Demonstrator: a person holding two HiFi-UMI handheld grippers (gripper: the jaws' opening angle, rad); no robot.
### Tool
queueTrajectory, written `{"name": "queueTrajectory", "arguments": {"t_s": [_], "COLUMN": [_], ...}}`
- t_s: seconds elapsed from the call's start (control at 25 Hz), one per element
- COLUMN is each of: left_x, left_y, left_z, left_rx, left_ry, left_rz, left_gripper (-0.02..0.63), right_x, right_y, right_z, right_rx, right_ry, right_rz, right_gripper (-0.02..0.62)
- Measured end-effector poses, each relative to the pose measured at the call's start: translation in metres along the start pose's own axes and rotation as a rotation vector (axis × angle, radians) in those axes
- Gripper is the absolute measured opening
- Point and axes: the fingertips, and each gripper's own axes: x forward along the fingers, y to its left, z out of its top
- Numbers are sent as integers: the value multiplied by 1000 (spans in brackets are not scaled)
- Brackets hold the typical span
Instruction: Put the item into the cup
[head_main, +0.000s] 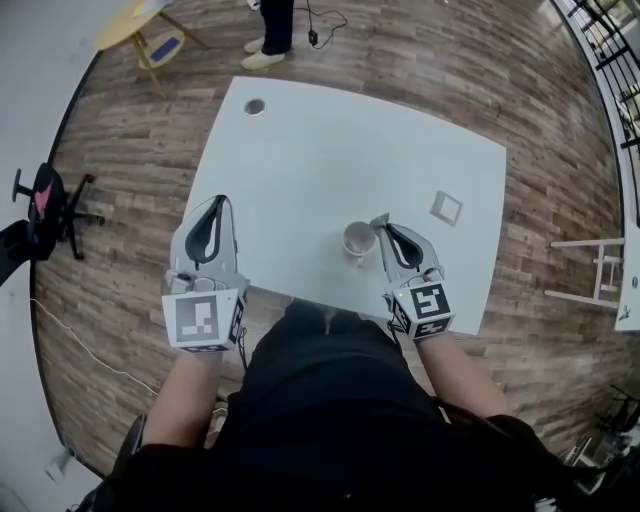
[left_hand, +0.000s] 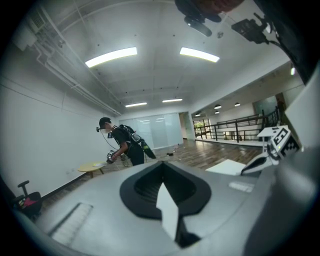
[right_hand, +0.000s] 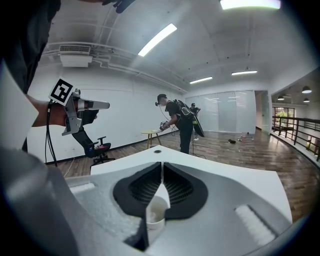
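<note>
A white cup stands near the front edge of the white table. In the right gripper view the cup shows just under the jaws. My right gripper hangs right beside the cup's right rim, and its jaws are shut with nothing seen between them. A small flat square item lies on the table further right and back. My left gripper is over the table's left front edge, far from the cup. It is shut and empty.
A round cable hole sits at the table's far left corner. A person stands beyond the table by a small yellow round table. An office chair is on the left, a white stool on the right.
</note>
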Motion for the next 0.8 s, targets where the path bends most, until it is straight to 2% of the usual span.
{"name": "queueTrajectory", "arguments": {"t_s": [0.8], "left_x": [9], "left_y": [-4], "left_z": [-29], "left_rx": [-17], "left_ry": [73], "left_rz": [-37], "left_gripper": [8], "right_x": [7], "right_y": [17], "right_z": [-34], "right_rx": [45], "right_ry": [78], "right_rz": [16], "right_gripper": [17]}}
